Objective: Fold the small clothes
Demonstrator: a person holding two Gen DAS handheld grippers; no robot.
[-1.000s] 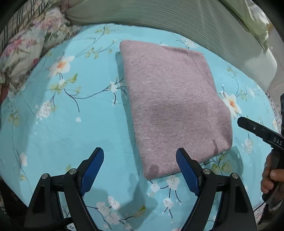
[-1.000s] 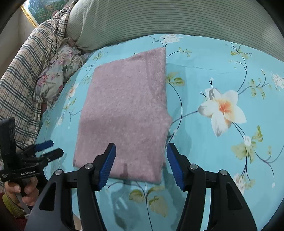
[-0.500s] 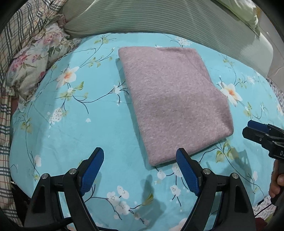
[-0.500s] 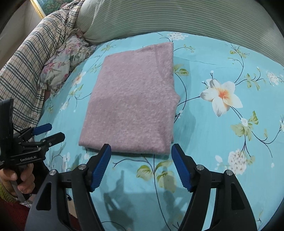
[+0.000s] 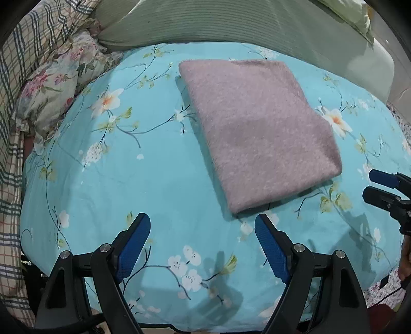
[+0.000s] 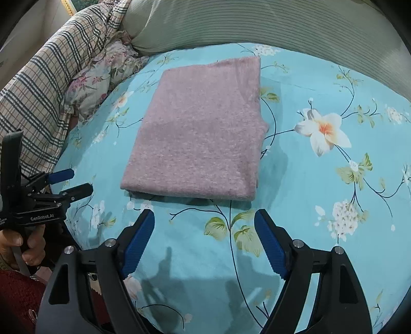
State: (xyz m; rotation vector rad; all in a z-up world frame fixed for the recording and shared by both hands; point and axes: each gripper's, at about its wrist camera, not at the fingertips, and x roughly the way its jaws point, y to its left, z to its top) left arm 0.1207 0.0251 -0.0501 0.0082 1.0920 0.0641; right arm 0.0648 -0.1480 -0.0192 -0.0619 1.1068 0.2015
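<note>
A folded mauve fuzzy cloth point(image 5: 259, 131) point(image 6: 200, 133) lies flat as a neat rectangle on the turquoise flowered bedsheet point(image 5: 123, 174) point(image 6: 321, 195). My left gripper point(image 5: 201, 237) hovers open just short of the cloth's near corner, with nothing between its blue pads. My right gripper point(image 6: 204, 232) also stands clear of the cloth's near edge; its jaws are opening and hold nothing. Each gripper shows in the other's view: the right gripper point(image 5: 380, 187) at the right edge, the left gripper point(image 6: 70, 182) at the left, held by a hand point(image 6: 25, 241).
A green ribbed pillow point(image 5: 231, 23) point(image 6: 257, 23) lies along the far side of the bed. A floral pillow point(image 5: 56, 84) point(image 6: 102, 72) and a plaid blanket point(image 5: 15, 64) point(image 6: 46, 82) are heaped at the left. The sheet drops off at the near edge.
Both grippers have drawn back from the folded cloth toward the near edge of the bed. The right jaws, which straddled the cloth's near edge, have widened and left it lying flat.
</note>
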